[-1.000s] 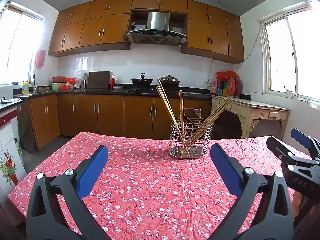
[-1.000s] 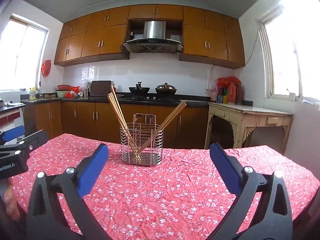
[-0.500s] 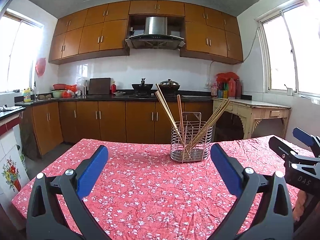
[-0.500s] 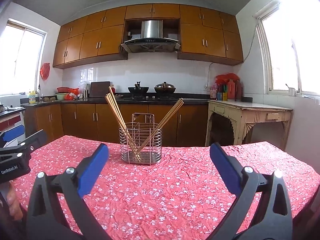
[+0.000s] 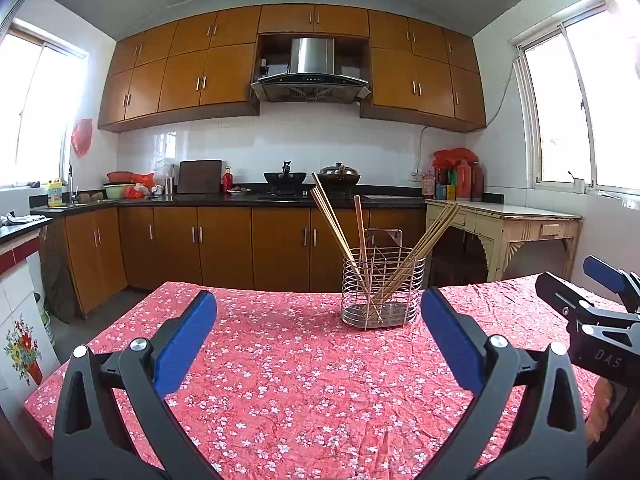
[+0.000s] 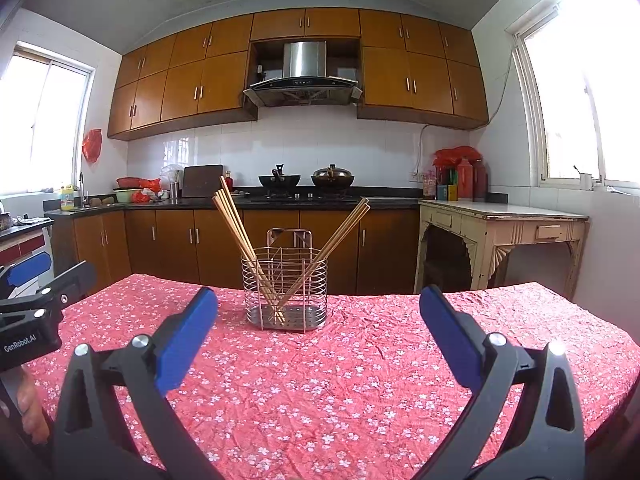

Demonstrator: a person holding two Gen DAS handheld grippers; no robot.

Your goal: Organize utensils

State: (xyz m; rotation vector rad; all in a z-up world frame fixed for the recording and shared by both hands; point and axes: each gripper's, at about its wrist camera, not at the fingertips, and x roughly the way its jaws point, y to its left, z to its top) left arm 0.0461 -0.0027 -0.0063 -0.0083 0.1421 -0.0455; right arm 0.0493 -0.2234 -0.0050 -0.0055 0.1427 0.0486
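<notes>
Fingers (image 5: pixel 186 344) on my left gripper (image 5: pixel 318 338) are spreading wide and gripping nothing, hovering level over the crinkled red floral surface (image 5: pixel 288 380). I'm seeing the round wire holder (image 5: pixel 382 286) ahead, wooden chopsticks (image 5: pixel 336 232) fanning outward inside it. My right gripper (image 6: pixel 318 336) is likewise gaping empty; its view alone centres the holder, showing two chopstick bundles instead of three.

Both cameras now sit higher and tilt up a little compared with a second ago: in each view the wire holder (image 5: pixel 382 288) with its chopsticks (image 5: pixel 338 236) lies lower and slightly farther off, more of the ceiling shows, and less of the red tabletop (image 5: pixel 280 380) fills the near field. The right gripper (image 5: pixel 600 300) sits a touch lower at the left view's right edge.
</notes>
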